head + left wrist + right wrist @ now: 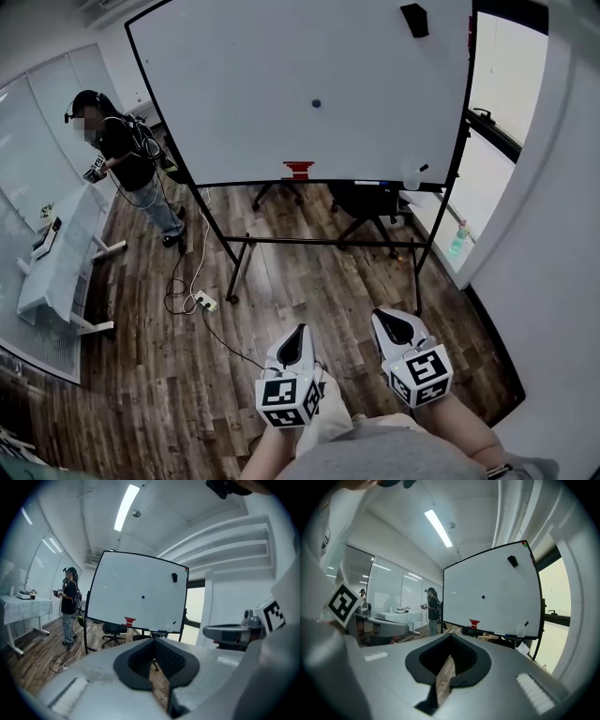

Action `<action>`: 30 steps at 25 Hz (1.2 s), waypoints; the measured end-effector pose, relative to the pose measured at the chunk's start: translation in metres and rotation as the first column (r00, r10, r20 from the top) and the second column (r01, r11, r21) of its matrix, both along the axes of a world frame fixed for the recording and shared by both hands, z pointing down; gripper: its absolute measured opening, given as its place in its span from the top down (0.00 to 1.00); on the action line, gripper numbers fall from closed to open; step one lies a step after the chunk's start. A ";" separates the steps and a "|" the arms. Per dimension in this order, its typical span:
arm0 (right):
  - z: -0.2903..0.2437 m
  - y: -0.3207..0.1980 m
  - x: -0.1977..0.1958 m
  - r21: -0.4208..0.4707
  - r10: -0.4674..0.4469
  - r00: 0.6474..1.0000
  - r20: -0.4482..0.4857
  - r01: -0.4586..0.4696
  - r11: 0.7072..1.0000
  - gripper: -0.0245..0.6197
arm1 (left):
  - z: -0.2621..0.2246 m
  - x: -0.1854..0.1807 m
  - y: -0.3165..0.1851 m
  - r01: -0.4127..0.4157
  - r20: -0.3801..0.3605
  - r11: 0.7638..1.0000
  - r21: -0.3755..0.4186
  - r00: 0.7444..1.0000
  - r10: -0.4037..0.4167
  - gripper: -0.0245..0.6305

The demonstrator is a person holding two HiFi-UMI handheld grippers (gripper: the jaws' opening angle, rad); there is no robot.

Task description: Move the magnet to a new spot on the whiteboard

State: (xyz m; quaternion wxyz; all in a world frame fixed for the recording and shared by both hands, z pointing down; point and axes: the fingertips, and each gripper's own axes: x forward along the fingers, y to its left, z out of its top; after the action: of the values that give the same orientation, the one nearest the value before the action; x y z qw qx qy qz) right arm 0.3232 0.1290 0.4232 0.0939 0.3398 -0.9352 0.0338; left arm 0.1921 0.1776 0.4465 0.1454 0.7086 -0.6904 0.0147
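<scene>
The whiteboard (pixel 281 84) has a smooth, glossy white face on a black metal stand (pixel 237 270), the floor (pixel 300 300) is dark, slightly shiny wood planking, and the left gripper (pixel 299 330) and right gripper (pixel 382 316) have matt grey plastic shells.

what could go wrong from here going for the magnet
1. The magnet is a small dot on the whiteboard; the shut right gripper must open first or it may push it along.
2. The power strip and its cable lie on the floor near the board's stand; possible trip.

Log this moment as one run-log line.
stage: before grasp | magnet: mid-whiteboard, untouched | left tool: shut, empty | right tool: shut, empty | both low, short of whiteboard
</scene>
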 end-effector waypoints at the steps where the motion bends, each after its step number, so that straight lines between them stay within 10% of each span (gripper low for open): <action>1: 0.002 -0.006 -0.002 -0.001 0.003 1.000 -0.001 -0.003 1.000 0.96 | 0.001 -0.002 -0.007 -0.004 0.002 1.000 0.000 1.000 0.004 0.96; 30: -0.018 -0.243 -0.181 0.066 0.030 1.000 0.000 -0.030 0.997 0.96 | 0.005 -0.183 -0.235 -0.001 0.003 1.000 0.005 1.000 0.001 0.96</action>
State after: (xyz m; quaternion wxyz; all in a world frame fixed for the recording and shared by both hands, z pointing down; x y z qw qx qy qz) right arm 0.1426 -0.1143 0.4049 0.0828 0.3567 -0.9305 0.0042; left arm 0.0094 -0.0577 0.4515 0.1427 0.7091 -0.6904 0.0142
